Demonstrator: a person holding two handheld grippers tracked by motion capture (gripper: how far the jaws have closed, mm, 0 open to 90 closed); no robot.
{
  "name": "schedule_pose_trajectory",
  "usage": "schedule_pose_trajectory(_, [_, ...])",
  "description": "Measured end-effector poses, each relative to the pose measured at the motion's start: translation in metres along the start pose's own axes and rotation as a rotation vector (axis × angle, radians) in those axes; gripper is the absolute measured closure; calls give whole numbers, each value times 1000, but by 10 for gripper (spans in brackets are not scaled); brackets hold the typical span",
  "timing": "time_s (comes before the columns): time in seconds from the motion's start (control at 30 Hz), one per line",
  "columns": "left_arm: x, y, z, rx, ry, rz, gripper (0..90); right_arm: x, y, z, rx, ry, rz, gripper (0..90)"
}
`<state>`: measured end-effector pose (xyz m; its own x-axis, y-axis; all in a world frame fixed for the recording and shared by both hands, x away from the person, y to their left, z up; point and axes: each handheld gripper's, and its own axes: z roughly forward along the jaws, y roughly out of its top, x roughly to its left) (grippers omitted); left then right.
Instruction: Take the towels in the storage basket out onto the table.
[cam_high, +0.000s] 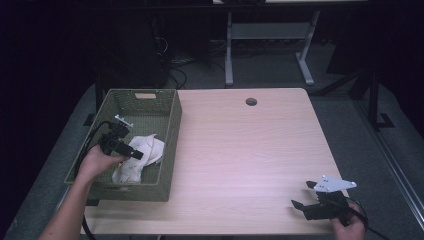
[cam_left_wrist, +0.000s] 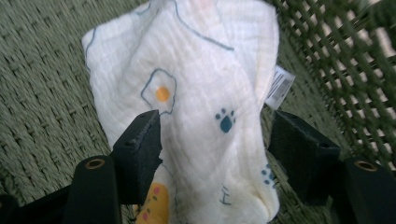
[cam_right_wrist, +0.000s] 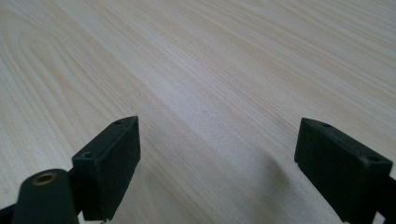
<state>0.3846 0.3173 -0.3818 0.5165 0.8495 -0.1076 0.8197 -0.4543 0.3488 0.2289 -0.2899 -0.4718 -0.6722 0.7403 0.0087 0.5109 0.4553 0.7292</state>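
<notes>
A white cloth printed with fried eggs and paw prints lies crumpled in a green woven basket at the table's left. My left gripper reaches down into the basket from the person's left hand. In the left gripper view the cloth lies between the jaws of my left gripper, which stand apart on either side of a fold, and the basket floor shows around it. My right gripper rests open near the table's front right corner. Its view shows my right gripper with bare wood between the jaws.
The light wooden table has a round cable hole near its far edge. A white label hangs from the cloth's edge beside the basket's lattice wall. A white desk frame stands on the floor behind the table.
</notes>
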Motion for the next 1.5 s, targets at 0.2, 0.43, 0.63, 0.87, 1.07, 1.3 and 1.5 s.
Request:
schedule_pose_trajectory(0.2, [4, -3, 11, 47, 26, -14, 394, 0, 0, 0, 1, -1, -1, 140])
schedule_pose_trajectory(0.43, [8, -6, 18, 64, 4, -50, 502, 0, 0, 1, 1, -1, 0, 140])
schedule_pose_trajectory(0.63, [6, -6, 25, 110, 7, -24, 519, 0, -1, 1, 2, -1, 5, 140])
schedule_pose_trajectory(0.87, [6, -6, 35, 159, 11, -28, 540, -1, -1, 2, 3, -1, 2, 140])
schedule_pose_trajectory(1.07, [4, -6, 35, 169, 17, -35, 649, -3, -3, 2, 0, -2, 12, 140])
schedule_pose_trajectory(1.3, [7, -7, 25, 124, -3, -55, 725, -3, -3, 2, -4, -5, 9, 140])
schedule_pose_trajectory(1.5, [15, -10, 11, 49, -31, -85, 726, -3, -3, 2, -5, -8, 8, 140])
